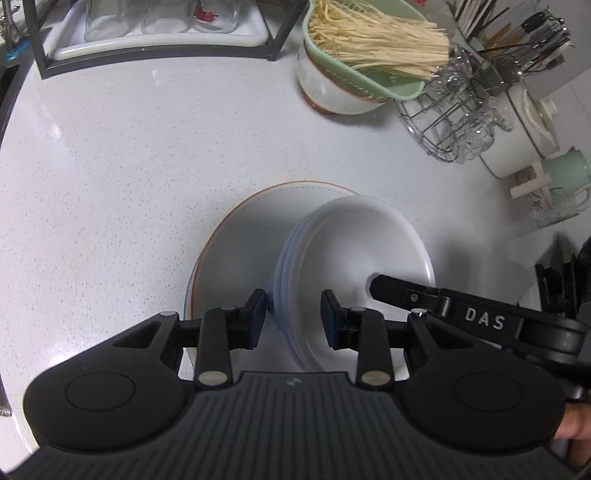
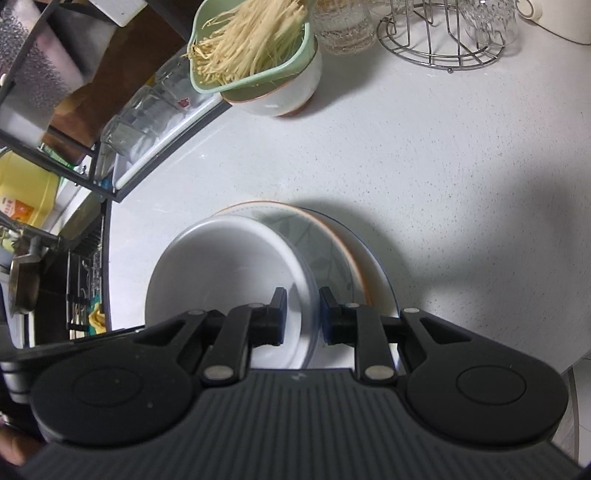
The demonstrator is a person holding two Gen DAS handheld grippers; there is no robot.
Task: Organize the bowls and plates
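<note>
A stack of white bowls (image 1: 354, 251) hangs tilted between both grippers over a stack of plates. The top plate (image 1: 240, 251) has an orange rim; under it lies a blue-rimmed plate (image 2: 384, 280). My left gripper (image 1: 294, 321) is shut on the stack's left rim, one pad inside and one outside. In the right wrist view my right gripper (image 2: 303, 315) is shut on the opposite rim of the white bowls (image 2: 221, 273). The left wrist view shows one of the right gripper's fingers (image 1: 391, 286) reaching into the top bowl. Whether the bowls touch the plate I cannot tell.
At the back of the speckled white counter (image 1: 129, 166), a green colander of pale strands (image 1: 369, 44) rests on a white bowl. A wire rack with glasses (image 1: 454, 122) and a mint mug (image 1: 565, 173) stand right. A black-framed shelf with glasses (image 1: 155, 33) stands back left, a dark sink (image 2: 74, 288) beyond.
</note>
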